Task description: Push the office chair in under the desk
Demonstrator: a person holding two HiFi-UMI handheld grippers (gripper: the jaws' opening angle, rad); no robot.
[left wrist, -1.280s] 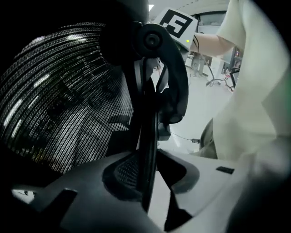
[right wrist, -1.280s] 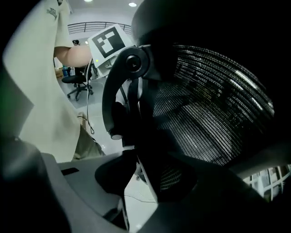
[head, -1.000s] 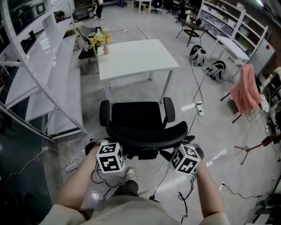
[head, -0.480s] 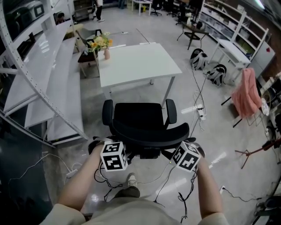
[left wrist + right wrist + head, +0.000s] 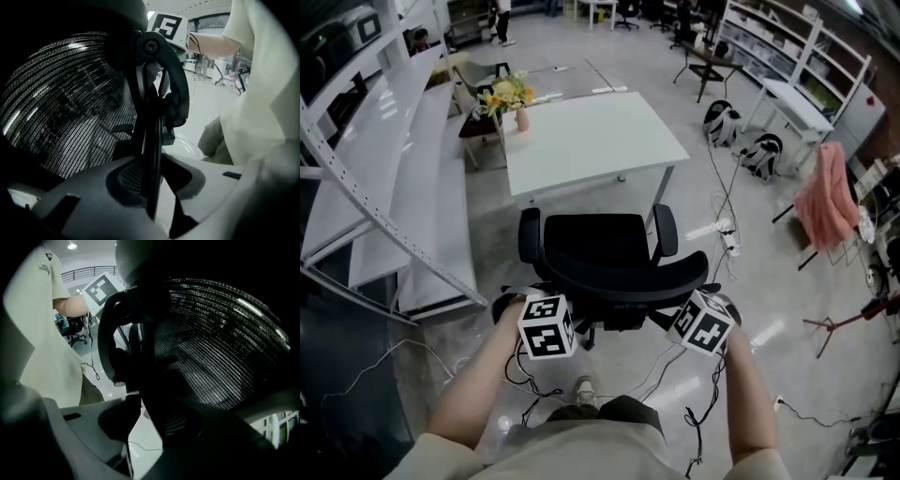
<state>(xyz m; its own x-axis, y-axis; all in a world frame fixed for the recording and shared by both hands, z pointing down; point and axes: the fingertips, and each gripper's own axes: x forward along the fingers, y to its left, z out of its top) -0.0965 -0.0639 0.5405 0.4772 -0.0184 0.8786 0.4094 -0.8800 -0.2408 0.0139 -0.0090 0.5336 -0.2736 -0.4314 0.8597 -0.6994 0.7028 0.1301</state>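
Left gripper [image 5: 157, 171]: we see jaws clamped on thin left rim of backrest [image 5: 623, 279]. Right gripper [image 5: 145, 423]: jaws wide, clenched on thicker right rim. Both sit behind office chair [image 5: 598, 246], which stands on floor [image 5: 741, 281], seat facing desk [image 5: 591, 141], front just short of desk's near edge. We spot flower vase [image 5: 521, 116] at far left corner.
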